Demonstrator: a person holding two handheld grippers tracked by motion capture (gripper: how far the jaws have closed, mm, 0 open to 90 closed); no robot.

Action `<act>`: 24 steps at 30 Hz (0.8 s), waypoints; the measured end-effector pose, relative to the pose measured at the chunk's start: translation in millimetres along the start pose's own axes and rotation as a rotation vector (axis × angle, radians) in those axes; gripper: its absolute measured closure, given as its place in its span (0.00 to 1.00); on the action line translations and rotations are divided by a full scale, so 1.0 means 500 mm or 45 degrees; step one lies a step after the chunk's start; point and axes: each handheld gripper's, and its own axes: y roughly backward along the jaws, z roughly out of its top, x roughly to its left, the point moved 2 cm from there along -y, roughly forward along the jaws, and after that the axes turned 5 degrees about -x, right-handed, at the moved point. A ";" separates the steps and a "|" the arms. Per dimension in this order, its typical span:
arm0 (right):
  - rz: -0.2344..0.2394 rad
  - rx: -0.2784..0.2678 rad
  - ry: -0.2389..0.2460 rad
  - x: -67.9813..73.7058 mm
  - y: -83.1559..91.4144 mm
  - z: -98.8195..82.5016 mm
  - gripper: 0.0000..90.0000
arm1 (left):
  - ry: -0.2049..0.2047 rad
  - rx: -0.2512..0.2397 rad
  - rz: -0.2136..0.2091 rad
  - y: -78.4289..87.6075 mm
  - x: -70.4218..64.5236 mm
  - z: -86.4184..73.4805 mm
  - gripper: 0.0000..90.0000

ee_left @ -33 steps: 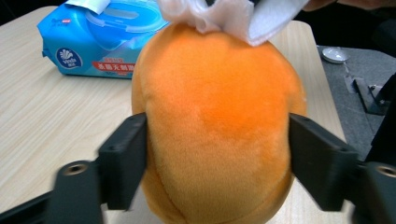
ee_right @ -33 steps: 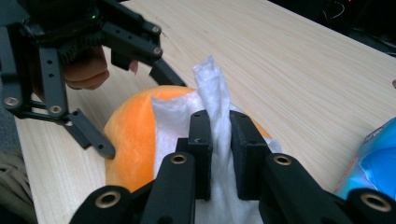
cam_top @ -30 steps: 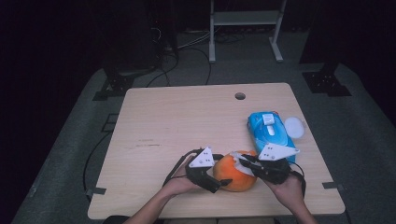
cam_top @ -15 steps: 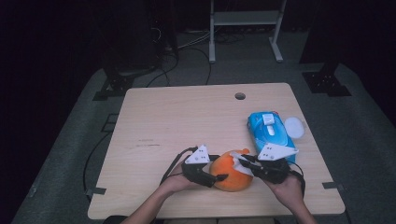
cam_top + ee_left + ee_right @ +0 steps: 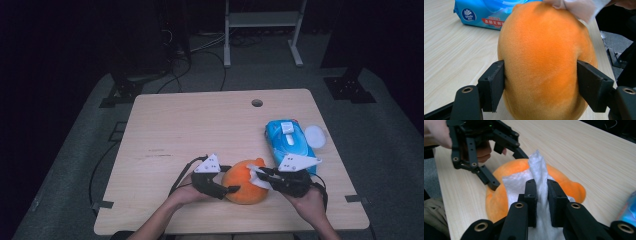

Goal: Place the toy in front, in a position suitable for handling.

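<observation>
An orange plush toy (image 5: 245, 181) lies near the table's front edge, between the two grippers. My left gripper (image 5: 226, 186) is shut on the plush toy (image 5: 544, 62), its two black jaws pressing the toy's sides. My right gripper (image 5: 260, 176) is shut on a white wet wipe (image 5: 540, 178), which lies against the top of the plush toy (image 5: 499, 195). The wipe (image 5: 257, 177) touches the toy's right upper side. The left gripper (image 5: 486, 152) reaches around the toy from the far side in the right gripper view.
A blue pack of wet wipes (image 5: 287, 139) lies right of the toy with its lid (image 5: 315, 135) flipped open. A round cable hole (image 5: 257, 103) sits near the table's back edge. The table's left half is bare wood (image 5: 170, 130).
The plush toy and both grippers have shifted slightly. The wipe stays against the toy's top right.
</observation>
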 end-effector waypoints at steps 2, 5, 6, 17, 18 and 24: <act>0.004 0.003 0.009 0.002 -0.003 0.000 0.87 | 0.001 -0.001 -0.003 0.002 0.002 -0.001 0.31; 0.001 0.009 -0.014 -0.009 -0.002 -0.006 0.87 | 0.007 0.000 -0.009 0.002 0.004 -0.003 0.31; -0.005 0.011 -0.024 -0.014 -0.002 -0.010 0.87 | 0.009 0.000 -0.009 0.002 0.005 -0.003 0.31; 0.035 0.015 -0.011 -0.003 -0.004 -0.008 0.86 | 0.076 -0.012 -0.040 -0.002 0.003 0.007 0.17; 0.055 0.004 -0.010 0.003 -0.005 -0.004 0.87 | 0.073 -0.021 -0.042 -0.003 0.001 0.008 0.19; 0.060 0.007 0.068 0.030 -0.016 0.010 0.87 | 0.004 0.003 -0.022 -0.003 -0.008 0.009 0.32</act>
